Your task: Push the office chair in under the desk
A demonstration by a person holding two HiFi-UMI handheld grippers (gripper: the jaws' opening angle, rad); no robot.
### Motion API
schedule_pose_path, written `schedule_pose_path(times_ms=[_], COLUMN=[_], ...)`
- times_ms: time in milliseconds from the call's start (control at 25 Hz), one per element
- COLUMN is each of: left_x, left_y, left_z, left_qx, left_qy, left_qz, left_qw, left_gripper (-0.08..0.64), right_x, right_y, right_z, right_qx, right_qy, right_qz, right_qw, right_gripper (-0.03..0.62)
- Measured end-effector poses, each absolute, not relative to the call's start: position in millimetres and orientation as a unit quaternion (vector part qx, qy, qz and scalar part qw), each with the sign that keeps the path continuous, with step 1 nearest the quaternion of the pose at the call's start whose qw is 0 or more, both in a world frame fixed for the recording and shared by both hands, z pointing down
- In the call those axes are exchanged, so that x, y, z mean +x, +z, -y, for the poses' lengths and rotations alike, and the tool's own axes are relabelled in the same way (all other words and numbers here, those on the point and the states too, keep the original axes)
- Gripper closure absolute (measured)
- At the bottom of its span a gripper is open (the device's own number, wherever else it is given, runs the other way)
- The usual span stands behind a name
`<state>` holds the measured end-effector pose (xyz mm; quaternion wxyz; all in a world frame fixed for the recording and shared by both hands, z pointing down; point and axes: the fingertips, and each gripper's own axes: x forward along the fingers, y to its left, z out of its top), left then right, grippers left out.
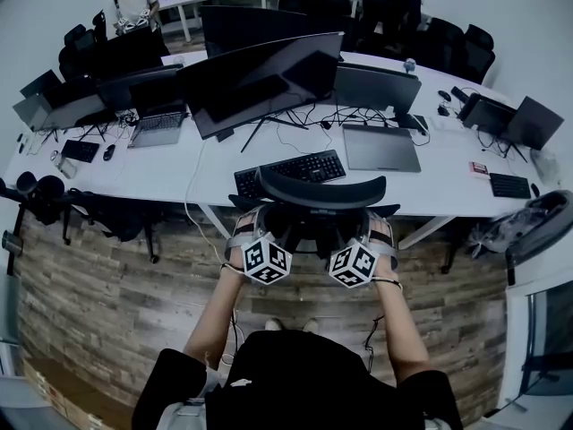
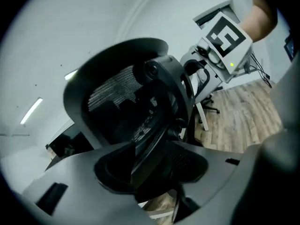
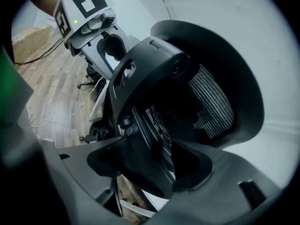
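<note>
From the head view, the black mesh office chair (image 1: 322, 191) is standing right in front of you. Its curved headrest is lying over the near edge of the long white desk (image 1: 448, 182), just before the black keyboard (image 1: 289, 173). The seat is hidden from here. You are holding the left tongs (image 1: 249, 231) on the left side of the chair's back and the right tongs (image 1: 376, 231) on its right side. Both are sitting just under the headrest, with their marker cubes turned toward you.

In the left gripper view, a dark bar of the chair's back frame is running between the two grey jaws of the left tongs (image 2: 150, 170). The jaws are standing partly apart and are pressing on this bar from both sides. The mesh headrest is rising above them. The right tongs are showing at the upper right, close beside the chair, over the wood-pattern floor (image 2: 243, 111).

In the right gripper view, the picture is mirrored. The right tongs (image 3: 150, 170) are clamping the frame bar on the other side, with the jaws partly apart around it. The mesh part is lying above and to the right. The left tongs are showing at the upper left.
</note>
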<state>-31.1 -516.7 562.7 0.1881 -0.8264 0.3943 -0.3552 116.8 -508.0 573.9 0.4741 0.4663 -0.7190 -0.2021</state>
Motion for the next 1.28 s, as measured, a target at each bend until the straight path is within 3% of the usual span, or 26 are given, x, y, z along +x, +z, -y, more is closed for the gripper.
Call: schedule_pose_path(times_ms=[120,200,280,520,960,1280], left_x=[-35,-38,-42,-53,-55,-52], left_y=[540,528,513,472,443,437], left_z=[509,502,495,475,448,434], left_qx=[-0.828,-0.834,-0.842,-0.853,-0.865,-0.869], left_qy=[-0.311,-0.281,-0.247,-0.154,-0.106,-0.092], left_qz=[-0.431,-0.447,-0.461,-0.49,-0.488,-0.484], left_qw=[0.177,0.159,0.135,0.091,0.055,0.048], left_gripper=[0.418,0.464,0.481,0.524,0.545,0.546], right_x=[112,107,102,90,88,89], right_y=[560,547,532,493,461,453], right_z=[498,491,485,467,442,433], right_qx=[0.481,0.497,0.514,0.555,0.568,0.57], right_qy=[-0.182,-0.172,-0.158,-0.122,-0.052,-0.04], right_qz=[0.736,0.745,0.756,0.776,0.8,0.805], right_qw=[0.439,0.41,0.373,0.274,0.185,0.161], right_gripper=[0.279,0.336,0.418,0.528,0.566,0.568])
